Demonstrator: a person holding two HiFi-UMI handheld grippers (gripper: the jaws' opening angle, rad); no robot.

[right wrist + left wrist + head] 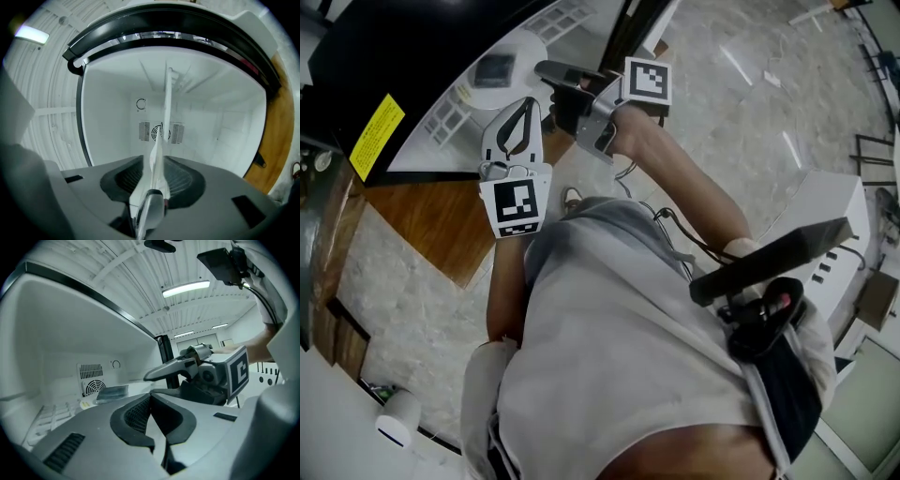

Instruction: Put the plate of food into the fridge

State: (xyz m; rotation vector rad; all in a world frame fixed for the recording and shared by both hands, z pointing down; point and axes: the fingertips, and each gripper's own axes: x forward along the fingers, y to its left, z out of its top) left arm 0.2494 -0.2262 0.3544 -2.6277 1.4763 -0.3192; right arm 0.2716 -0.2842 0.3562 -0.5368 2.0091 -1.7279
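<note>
— Where's the plate?
— One round white plate with a dark block of food lies flat inside the white fridge, in front of its single round fan vent.
— And the grippers?
— Two. The right gripper straddles what looks like the plate's rim, jaws slightly apart. The left gripper hangs just beside it, jaws together, empty.

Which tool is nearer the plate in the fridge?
Right. The right tool has open jaws either side of the rim of the plate; the left tool is further back, shut, clear of it.
</note>
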